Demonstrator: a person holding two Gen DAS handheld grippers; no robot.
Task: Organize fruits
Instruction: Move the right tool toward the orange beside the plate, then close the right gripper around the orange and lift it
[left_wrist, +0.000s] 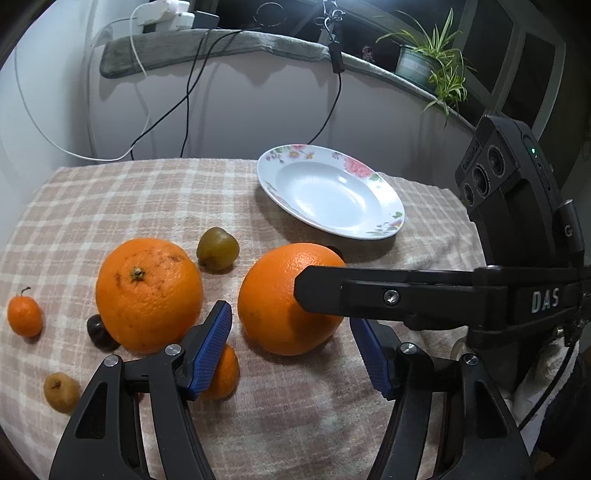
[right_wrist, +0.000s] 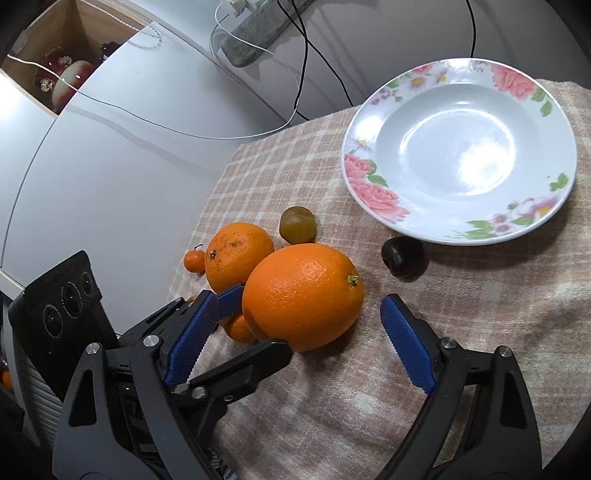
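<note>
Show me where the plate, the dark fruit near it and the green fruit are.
plate (right_wrist: 373, 192): right wrist view, on the flowered rim.
dark fruit (right_wrist: 402, 260): right wrist view, on its middle.
green fruit (left_wrist: 217, 249): left wrist view, on its middle.

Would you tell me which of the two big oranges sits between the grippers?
The smooth orange nearer the plate; the speckled orange lies farther off.

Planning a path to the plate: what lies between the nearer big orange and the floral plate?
One dark plum-like fruit lies between the orange and the plate, clearest in the right wrist view; otherwise bare checked cloth.
</note>
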